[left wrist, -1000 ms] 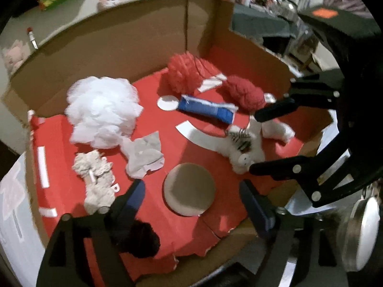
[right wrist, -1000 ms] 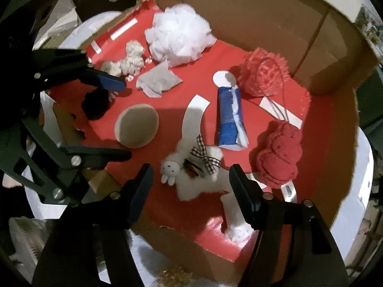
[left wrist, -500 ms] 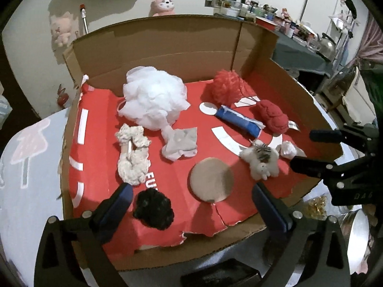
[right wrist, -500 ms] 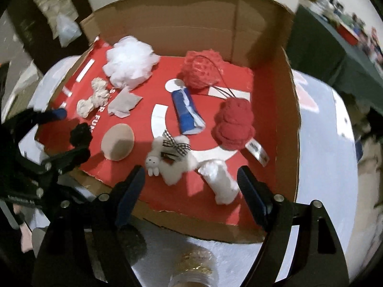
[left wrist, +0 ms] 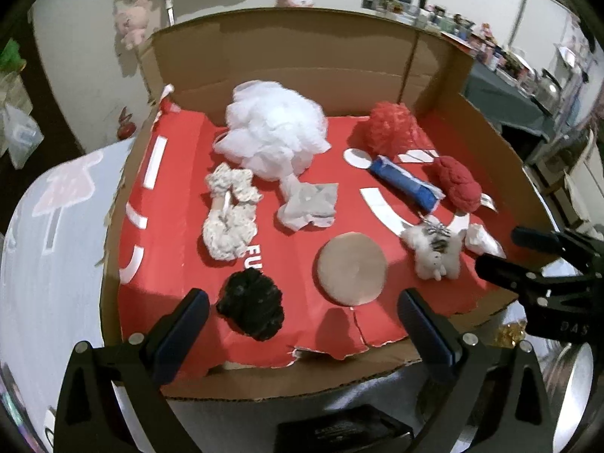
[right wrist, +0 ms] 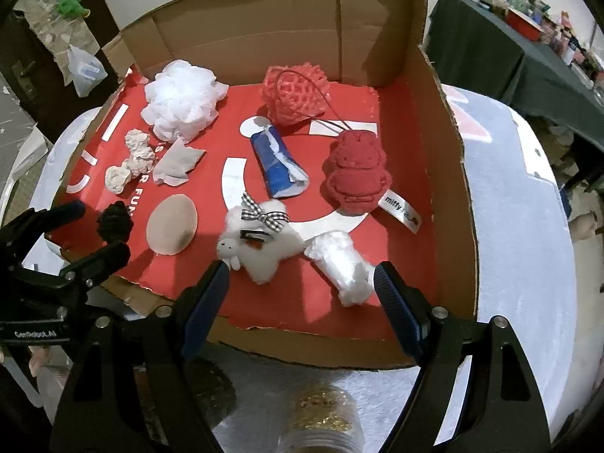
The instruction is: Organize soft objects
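We find the left gripper [left wrist: 302, 321] spread wide and empty, at the near edge of the red-lined cardboard box [left wrist: 302, 49]; the black fuzzy scrunchie [left wrist: 251, 307] lies just beyond its left finger. The right gripper [right wrist: 302, 287] is also released, nothing between the jaws; the white fluffy plush rabbit with checked bow [right wrist: 260, 241] lies just ahead.

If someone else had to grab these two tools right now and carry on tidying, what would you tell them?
Left hand-held gripper: open, empty, at the box's near edge by the black scrunchie.
Right hand-held gripper: open, empty, near the white plush bunny and the white wad.
All soft things lie spread apart on the red floor of the cardboard box: white pouf, red pouf, red plush, blue roll, tan pad.
Done: nothing is grouped.
Left: whatever grouping is wanted.
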The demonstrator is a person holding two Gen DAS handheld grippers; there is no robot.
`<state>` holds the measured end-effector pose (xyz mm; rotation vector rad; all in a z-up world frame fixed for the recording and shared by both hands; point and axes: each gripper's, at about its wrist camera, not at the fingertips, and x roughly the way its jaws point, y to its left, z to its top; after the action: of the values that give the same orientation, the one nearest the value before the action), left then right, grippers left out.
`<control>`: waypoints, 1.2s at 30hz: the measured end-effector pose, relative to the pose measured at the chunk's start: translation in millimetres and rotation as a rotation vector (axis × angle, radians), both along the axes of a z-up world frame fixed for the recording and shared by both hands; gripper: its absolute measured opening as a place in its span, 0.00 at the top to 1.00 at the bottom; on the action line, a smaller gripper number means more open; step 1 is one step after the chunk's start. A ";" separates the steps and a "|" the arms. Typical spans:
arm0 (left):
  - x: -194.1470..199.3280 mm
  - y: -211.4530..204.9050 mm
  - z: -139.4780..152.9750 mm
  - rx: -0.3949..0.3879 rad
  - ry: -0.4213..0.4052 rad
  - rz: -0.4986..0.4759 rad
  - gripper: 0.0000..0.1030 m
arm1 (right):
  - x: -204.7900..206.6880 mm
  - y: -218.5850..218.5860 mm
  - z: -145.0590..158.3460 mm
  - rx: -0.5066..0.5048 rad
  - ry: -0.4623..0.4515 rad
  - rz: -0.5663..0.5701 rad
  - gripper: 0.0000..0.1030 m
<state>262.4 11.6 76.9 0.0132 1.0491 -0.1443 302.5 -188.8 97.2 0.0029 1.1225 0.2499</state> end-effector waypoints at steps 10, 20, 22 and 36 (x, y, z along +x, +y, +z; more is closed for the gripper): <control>-4.5 1.5 -3.2 0.022 -0.016 0.033 0.01 | -4.9 2.7 -1.3 -0.018 -0.027 -0.006 0.24; -3.7 2.4 -5.0 0.039 -0.027 0.047 0.01 | -1.4 5.7 -0.3 -0.023 -0.039 -0.009 0.24; -4.1 3.3 -5.1 0.046 -0.032 0.049 0.01 | -1.3 5.8 -0.5 -0.028 -0.046 -0.011 0.24; -3.2 10.1 -6.7 0.055 -0.044 0.070 0.01 | -4.6 11.0 -2.3 -0.026 -0.045 -0.006 0.24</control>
<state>259.2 21.7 70.2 0.0294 1.0084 -0.0515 297.9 -177.8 94.8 -0.0223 1.0812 0.2291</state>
